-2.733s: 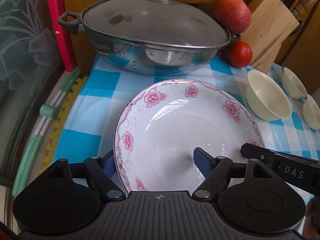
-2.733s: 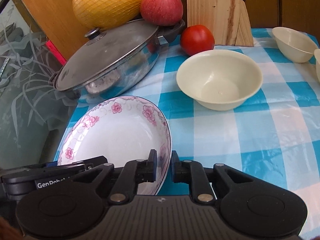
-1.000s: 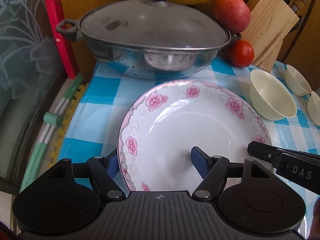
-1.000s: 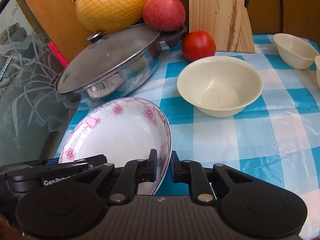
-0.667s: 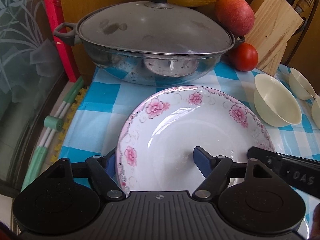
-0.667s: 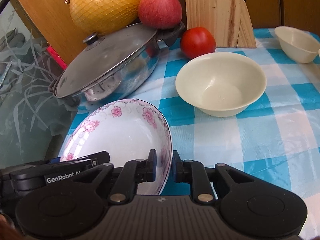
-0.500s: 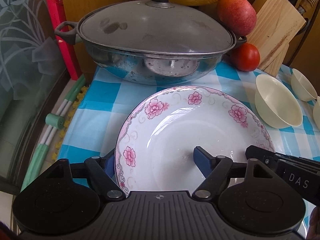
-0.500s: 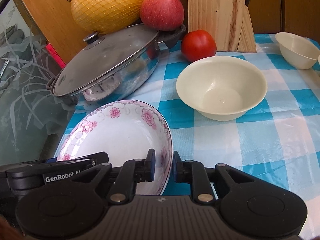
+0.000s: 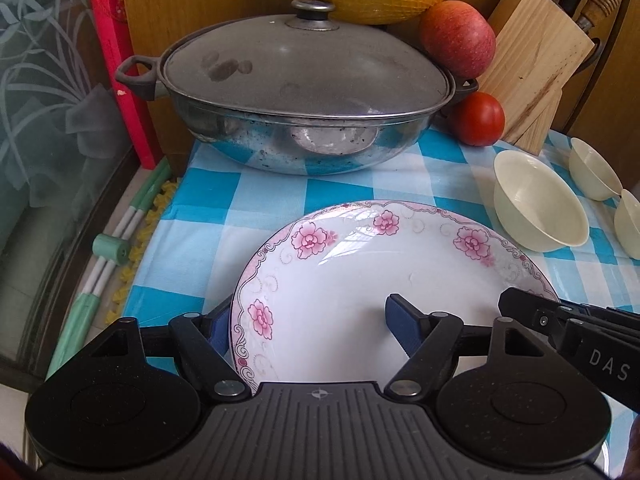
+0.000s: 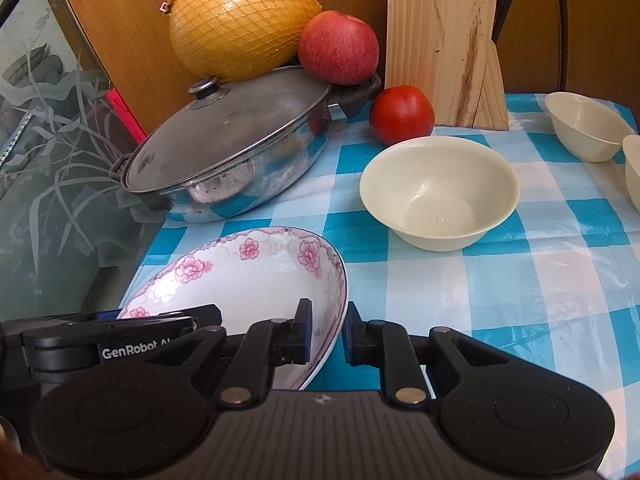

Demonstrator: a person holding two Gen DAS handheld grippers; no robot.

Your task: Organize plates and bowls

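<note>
Both grippers have the floral plate [image 9: 360, 280] at the near left of the checked tablecloth [image 10: 460, 280]. The right gripper [image 10: 325, 334] pinches its right rim; the left gripper [image 9: 308, 322], wide apart, straddles its left rim. A cream bowl [image 10: 439, 192] sits just beyond, right.

Right gripper [image 10: 326, 334] pinching floral plate [image 10: 248, 276] rim, cream bowl [image 10: 439, 192] beyond.

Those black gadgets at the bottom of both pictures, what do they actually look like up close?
Both are matte black plastic. The left gripper and right gripper each have a ribbed centre panel, two round discs beside it, silver pivot pins and hinged arms ending in blue fingertip pads. White side lettering reads "GenRobot" on the left, "DAS" on the right. No cables or sleeves show.
</note>
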